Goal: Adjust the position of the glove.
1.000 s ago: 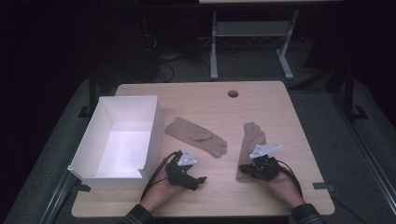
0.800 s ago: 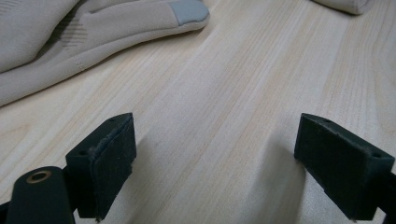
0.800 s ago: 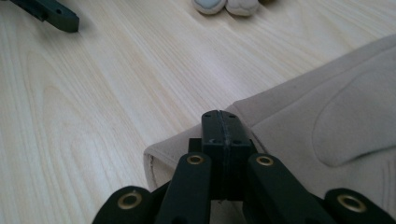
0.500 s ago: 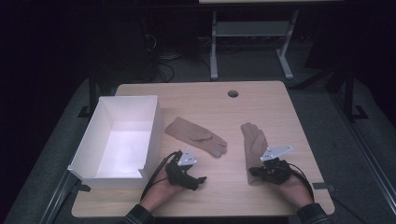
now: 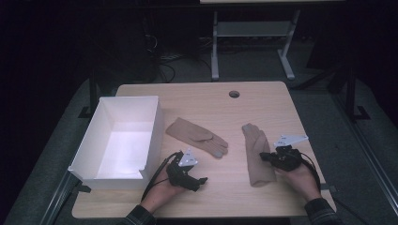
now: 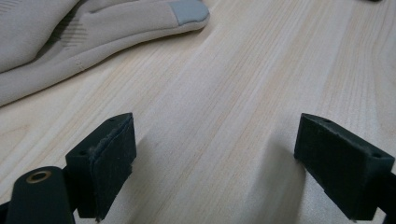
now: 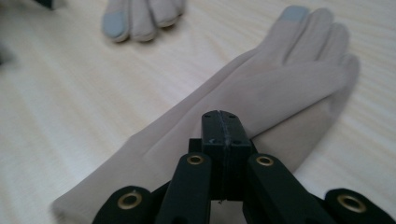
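Observation:
Two tan gloves lie flat on the wooden table (image 5: pixel 211 201). The left glove (image 5: pixel 196 136) points its grey-tipped fingers right; its fingertip (image 6: pixel 189 10) shows ahead of my left gripper (image 5: pixel 202 180), which rests open on bare wood just in front of it, touching nothing. The right glove (image 5: pixel 256 154) lies lengthwise, fingers away from me. My right gripper (image 5: pixel 263 157) sits low at that glove's right edge with its jaws pressed shut (image 7: pixel 222 123) over the glove (image 7: pixel 261 88). No fabric shows between the pads.
An empty white box (image 5: pixel 119 140) stands at the table's left side, close to the left hand. A round cable hole (image 5: pixel 233 94) sits near the far edge. Dark floor and a metal frame (image 5: pixel 253 33) lie beyond the table.
My right hand and gripper shifted to the right and slightly away, ending beside the right glove's edge, and the glove's cuff end swung a little. The left gripper stayed put.

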`<action>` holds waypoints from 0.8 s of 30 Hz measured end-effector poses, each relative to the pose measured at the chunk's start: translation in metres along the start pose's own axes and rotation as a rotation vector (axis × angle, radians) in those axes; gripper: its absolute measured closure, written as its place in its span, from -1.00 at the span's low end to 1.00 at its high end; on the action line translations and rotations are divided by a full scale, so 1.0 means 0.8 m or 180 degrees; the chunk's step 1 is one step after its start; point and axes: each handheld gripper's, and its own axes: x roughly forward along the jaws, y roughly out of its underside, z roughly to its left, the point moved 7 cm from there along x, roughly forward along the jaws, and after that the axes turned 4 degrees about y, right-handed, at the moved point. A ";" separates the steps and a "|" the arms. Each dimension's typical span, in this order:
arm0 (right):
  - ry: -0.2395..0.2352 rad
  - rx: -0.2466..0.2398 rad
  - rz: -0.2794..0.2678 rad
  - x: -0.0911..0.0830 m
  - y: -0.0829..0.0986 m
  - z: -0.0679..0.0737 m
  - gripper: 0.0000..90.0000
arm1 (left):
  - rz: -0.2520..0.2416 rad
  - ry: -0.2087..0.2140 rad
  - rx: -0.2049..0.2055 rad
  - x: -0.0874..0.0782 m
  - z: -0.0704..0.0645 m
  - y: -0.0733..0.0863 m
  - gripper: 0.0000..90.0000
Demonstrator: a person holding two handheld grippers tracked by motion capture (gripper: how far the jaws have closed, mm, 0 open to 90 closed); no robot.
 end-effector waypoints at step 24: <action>0.0097 -0.0070 0.0179 0.007 0.022 -0.016 1.00 | 0.0000 0.0003 -0.0001 0.000 0.000 0.000 -0.73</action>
